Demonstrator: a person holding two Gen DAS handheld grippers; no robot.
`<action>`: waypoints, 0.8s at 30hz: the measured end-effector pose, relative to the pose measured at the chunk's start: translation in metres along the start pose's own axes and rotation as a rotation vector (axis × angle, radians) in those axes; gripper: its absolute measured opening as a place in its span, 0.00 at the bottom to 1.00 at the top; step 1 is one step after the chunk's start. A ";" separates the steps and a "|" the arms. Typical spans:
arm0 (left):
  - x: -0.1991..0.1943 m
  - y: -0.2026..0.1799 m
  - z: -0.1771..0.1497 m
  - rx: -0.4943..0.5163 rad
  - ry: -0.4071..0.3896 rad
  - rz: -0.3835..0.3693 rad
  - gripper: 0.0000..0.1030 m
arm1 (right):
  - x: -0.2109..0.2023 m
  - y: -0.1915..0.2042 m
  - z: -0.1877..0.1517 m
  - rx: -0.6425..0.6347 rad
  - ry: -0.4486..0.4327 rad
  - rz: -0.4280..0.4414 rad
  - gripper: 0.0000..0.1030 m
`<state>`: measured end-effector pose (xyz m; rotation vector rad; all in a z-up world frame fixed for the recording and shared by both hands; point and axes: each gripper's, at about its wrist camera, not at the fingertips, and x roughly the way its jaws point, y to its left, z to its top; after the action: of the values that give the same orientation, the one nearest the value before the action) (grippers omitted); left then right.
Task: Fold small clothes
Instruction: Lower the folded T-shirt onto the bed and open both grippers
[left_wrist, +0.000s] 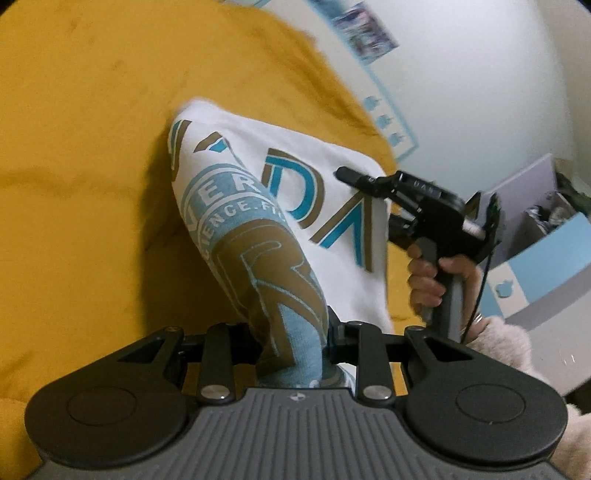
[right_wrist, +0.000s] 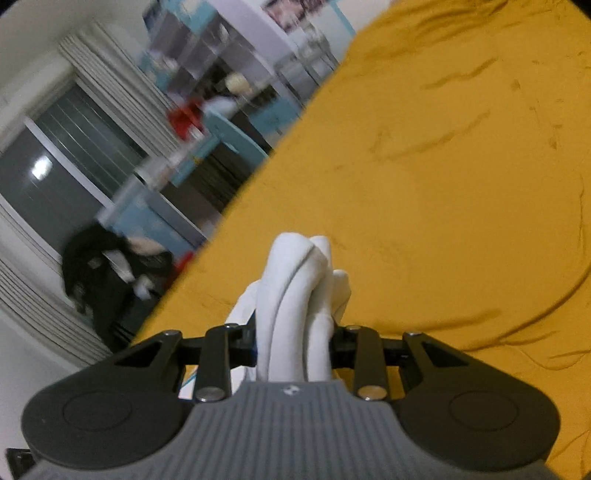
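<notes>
A mustard-yellow bedspread (right_wrist: 461, 192) lies below blurred shelves (right_wrist: 229, 74) and a window (right_wrist: 55, 173).

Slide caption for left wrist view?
Both grippers hold a white printed shirt above the mustard blanket.

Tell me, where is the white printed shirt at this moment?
The white printed shirt is held up over the yellow bedcover, pinched between the left tongs and the right tongs.

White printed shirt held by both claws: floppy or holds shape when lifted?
Likely floppy: the shirt sags and creases between the left claw and right claw. Probably light; bunched folds sit pinched in both. It would drape onto the yellow bedspread.
</notes>
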<state>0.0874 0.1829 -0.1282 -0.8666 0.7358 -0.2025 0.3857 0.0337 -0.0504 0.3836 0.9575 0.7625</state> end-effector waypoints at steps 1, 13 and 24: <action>0.005 0.007 -0.003 -0.010 0.012 0.012 0.32 | 0.012 -0.006 -0.003 -0.005 0.024 -0.032 0.25; 0.013 0.019 -0.007 -0.021 0.033 0.049 0.33 | 0.045 -0.048 -0.026 -0.006 0.031 -0.180 0.59; 0.001 0.000 0.000 0.062 0.031 0.171 0.42 | -0.082 0.012 -0.085 -0.228 -0.091 -0.078 0.65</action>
<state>0.0882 0.1819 -0.1290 -0.7385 0.8243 -0.0861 0.2807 -0.0206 -0.0401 0.1793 0.7864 0.7671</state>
